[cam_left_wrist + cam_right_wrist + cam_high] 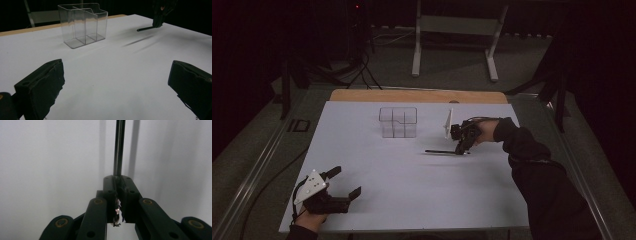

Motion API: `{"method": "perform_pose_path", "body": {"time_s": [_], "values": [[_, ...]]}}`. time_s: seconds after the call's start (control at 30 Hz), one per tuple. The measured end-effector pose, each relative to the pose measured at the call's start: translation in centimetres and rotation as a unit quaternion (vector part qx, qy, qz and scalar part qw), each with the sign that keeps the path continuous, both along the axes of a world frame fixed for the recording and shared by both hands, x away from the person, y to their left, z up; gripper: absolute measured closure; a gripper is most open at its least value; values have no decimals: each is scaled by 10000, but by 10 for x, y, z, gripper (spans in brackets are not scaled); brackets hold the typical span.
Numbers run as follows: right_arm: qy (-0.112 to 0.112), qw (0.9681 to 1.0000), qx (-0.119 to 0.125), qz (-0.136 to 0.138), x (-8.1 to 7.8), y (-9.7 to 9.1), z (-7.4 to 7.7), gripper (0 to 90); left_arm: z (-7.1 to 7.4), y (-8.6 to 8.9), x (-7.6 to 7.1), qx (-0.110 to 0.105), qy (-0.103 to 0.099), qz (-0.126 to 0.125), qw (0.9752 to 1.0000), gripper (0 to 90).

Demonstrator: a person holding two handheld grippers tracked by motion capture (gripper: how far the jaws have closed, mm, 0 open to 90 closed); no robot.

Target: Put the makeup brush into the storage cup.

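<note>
We see the right hand-held gripper [460,148] pinching one end of a thin dark pen [441,151] just above the white table [412,190], near a clear divided box [398,122]; held so far out, the pen may swivel or slip. The left hand-held gripper [346,184] rests spread wide, empty

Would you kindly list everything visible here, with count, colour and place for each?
Table: one, white top with a wooden far edge, centre.
Clear organiser: one, transparent, divided into compartments, far-centre of the table, empty.
Thin rod: one, black, right of centre, one end gripped, lifted just above the table.
Metal stand: one, pale, on the floor beyond the table.
Left tool: one, black, near-left corner, jaws wide apart.
Right tool: one, black, closed on the rod.
</note>
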State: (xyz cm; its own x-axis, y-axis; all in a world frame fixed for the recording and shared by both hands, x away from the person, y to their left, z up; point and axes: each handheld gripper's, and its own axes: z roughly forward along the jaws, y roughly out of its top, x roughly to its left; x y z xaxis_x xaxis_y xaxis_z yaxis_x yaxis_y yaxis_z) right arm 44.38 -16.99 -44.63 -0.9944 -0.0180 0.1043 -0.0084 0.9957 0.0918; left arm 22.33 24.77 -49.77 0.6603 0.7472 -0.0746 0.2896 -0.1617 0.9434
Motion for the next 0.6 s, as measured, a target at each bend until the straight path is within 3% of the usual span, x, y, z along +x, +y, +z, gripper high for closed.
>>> {"method": "perform_pose_path", "body": {"time_s": [0.03, 0.1, 0.13, 0.2, 0.27, 0.4, 0.47, 0.6], "values": [[-14, 10000, 9, -1, -1, 0, 0, 834, 0, -1, 1, -9, 1, -22, 10000, 19], [159, 9989, -34, -443, -1, -1, 1, 834, 0, -4, 2, 10, 9, -67, 10000, 19], [126, 9986, -31, -506, -3, -1, 3, 834, 1, -5, 3, 15, 4, -80, 10000, 19], [24, 9995, -5, -318, -8, -1, 4, 833, 1, -7, 5, 43, 30, -105, 9999, 19], [28, 9992, 89, -392, -11, -2, 6, 834, 2, -10, 6, 50, 52, -133, 9999, 19], [35, 9993, 244, -265, -22, -2, 9, 834, 6, -16, 10, 122, 92, -206, 9997, 19], [5, 9994, 259, -211, -27, -3, 10, 834, 9, -22, 13, 70, 249, -321, 9991, 19], [69, 9994, 302, -144, -33, -3, 14, 835, 18, -35, 22, 254, 569, -498, 9968, 19]]}}
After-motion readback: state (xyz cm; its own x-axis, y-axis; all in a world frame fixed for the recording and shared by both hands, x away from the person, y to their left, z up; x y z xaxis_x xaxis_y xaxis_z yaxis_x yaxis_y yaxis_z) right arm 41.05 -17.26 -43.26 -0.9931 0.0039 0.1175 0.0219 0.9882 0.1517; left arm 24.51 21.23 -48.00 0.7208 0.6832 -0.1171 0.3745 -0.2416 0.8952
